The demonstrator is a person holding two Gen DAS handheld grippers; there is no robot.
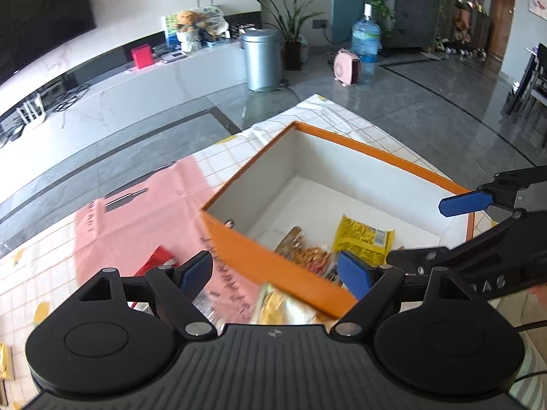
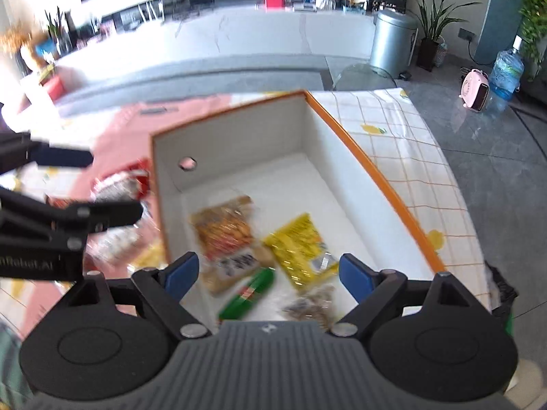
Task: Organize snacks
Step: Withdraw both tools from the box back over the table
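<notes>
An open orange box [image 1: 259,256] with a white inside stands on the table; it also shows in the right wrist view [image 2: 376,167]. Inside lie a yellow packet [image 2: 301,246], an orange snack bag [image 2: 225,229], a green stick pack [image 2: 249,294] and a clear bag [image 2: 311,304]. My right gripper [image 2: 270,273] is open and empty above the box's near end. My left gripper [image 1: 280,273] is open and empty over the box's left wall. Loose snacks lie left of the box: a red pack [image 1: 155,261] and a yellow pack [image 1: 283,309].
A pink bag [image 1: 136,218] lies flat under the loose snacks on a checked tablecloth [image 1: 359,126]. The table edge drops to a grey tiled floor [image 2: 495,157] on the right. The right gripper's fingers [image 1: 468,201] reach in over the box's right side.
</notes>
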